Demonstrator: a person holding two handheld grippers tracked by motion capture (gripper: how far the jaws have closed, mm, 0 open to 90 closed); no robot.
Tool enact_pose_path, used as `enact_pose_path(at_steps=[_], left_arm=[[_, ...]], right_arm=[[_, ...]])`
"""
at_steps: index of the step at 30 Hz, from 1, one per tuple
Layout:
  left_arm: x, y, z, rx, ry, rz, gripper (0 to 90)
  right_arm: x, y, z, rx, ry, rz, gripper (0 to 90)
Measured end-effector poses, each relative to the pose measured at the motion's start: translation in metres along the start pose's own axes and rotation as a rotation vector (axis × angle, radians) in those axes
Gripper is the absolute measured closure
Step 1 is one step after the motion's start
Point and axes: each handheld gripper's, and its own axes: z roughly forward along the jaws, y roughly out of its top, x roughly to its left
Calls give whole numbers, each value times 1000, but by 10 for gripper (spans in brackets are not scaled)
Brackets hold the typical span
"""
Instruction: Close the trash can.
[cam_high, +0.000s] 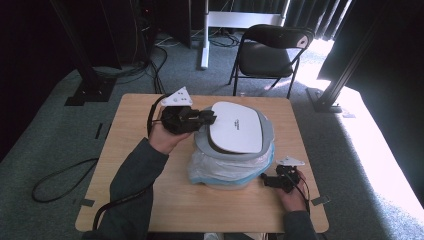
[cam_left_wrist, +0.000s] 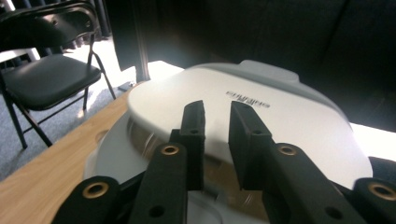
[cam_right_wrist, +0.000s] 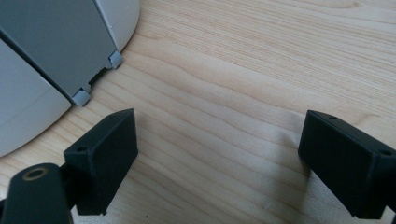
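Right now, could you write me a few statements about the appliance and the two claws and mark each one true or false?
1. The left claw is at the left edge of the white lid. True.
2. The appliance stands on the folding chair. False: it stands on the wooden table; the chair is beyond the table, on the carpet.
3. The right claw stands wide open over bare wood. True.
4. The right claw grips the lid. False: nothing is between its jaws; it sits low beside the appliance's base.
5. Crumpled clear plastic lies around the appliance's lower part. True.
6. The left claw's jaws stand as wide as the right's. False: their gap is much narrower.
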Motion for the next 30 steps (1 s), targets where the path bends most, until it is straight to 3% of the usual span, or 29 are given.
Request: enact_pose_path(at_steps=[3,6,20,25,27,28,30], left_arm=[[1,-8,-1,17,14,-5,803],[1,-12,-2,2,4,-13,827],[-9,-10,10,21,11,36,873],[-4,-19,11,10,-10,-6,900],[-1,-23,11,9,-2,-29,900],[1,-25,9,12,24,-47,900],[-1,-22,7,30,35,-30,900]], right_arm=[[0,0,0,0,0,0,111],[0,0,0,0,-1,0,111],[0,0,0,0,-1,1,110],[0,0,0,0,-1,0,111],[0,0,0,0,-1,0,111],[0,0,0,0,-1,0,110],[1,0,0,0,-2,0,111]])
